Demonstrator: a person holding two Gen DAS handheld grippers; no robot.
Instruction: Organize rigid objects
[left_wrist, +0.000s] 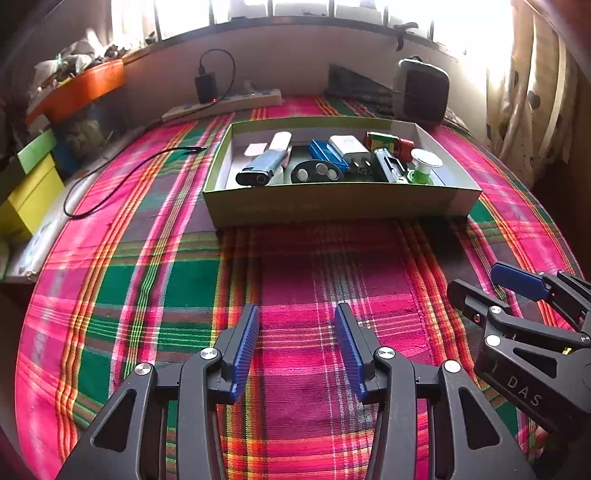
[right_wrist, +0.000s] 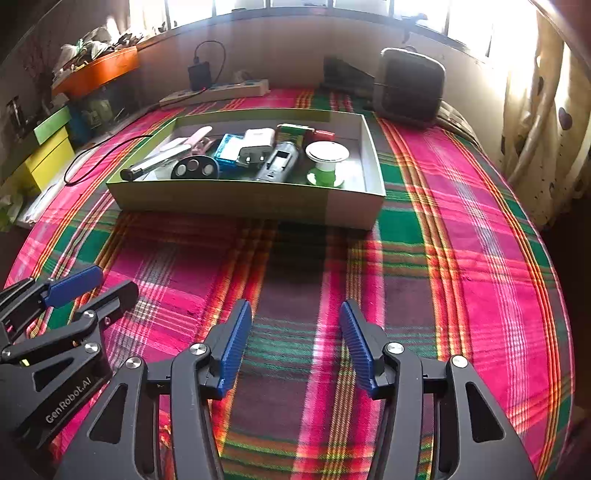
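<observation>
Left gripper (left_wrist: 297, 347) low over the plaid cloth (left_wrist: 147, 295), jaws standing wide apart, nothing but cloth between the blue pads (left_wrist: 243, 354). Right gripper (right_wrist: 295, 343) likewise low over the cloth, jaws wide, nothing gripped. Side by side, each one showing at the edge of the other's view, apart from each other.

Straight ahead of both sets of jaws, well beyond the fingertips: a shallow cardboard box (left_wrist: 332, 206) resting on the cloth, a little right of centre from the left gripper and a little left of centre from the right one. Packed inside, in a loose row: a dark oval case with round silver cells (left_wrist: 317, 172) near the front wall, a grey-blue gadget with a lens end (left_wrist: 258, 168) left of it, a white stick (left_wrist: 280, 142) behind that, a blue case (left_wrist: 327, 154), a white plug adapter (left_wrist: 349, 147), a black remote-like piece (left_wrist: 386, 166), a red and green item (left_wrist: 388, 142) at the back, and a white-and-green spool (left_wrist: 423, 168) at the right end. Touching or overlapping in places; exact contacts hard to tell.

Beyond the box, farther from the jaws: a power strip (left_wrist: 225, 103) with a black charger (left_wrist: 205, 85) plugged in, and a dark speaker-like box (left_wrist: 421, 90) to the right. Off to the left of the jaws, a black cable (left_wrist: 110, 192) on the cloth.
</observation>
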